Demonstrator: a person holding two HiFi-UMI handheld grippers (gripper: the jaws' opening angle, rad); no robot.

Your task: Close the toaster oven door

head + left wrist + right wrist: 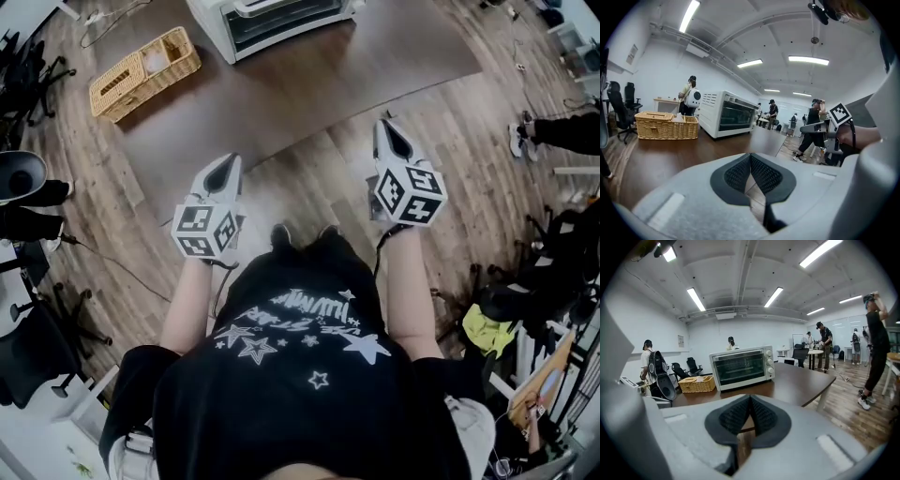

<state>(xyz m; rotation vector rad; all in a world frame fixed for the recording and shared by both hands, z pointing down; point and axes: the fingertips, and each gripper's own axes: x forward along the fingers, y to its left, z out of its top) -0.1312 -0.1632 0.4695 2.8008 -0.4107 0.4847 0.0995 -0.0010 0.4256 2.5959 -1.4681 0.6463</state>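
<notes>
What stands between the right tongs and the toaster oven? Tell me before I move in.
Nothing visible does. Only bare table lies between the right tongs, shut and empty, and the toaster oven. Its door already looks shut. The wicker basket sits beside the oven, off the line.

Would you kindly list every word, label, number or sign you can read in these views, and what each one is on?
No text reads cleanly here.
Black T-shirt: white stylised lettering among stars, too distorted to read.
Wall notice: too small to read.
Toaster oven: marks by its knobs too small to read.
Marker cube: black-and-white squares, no words.
</notes>
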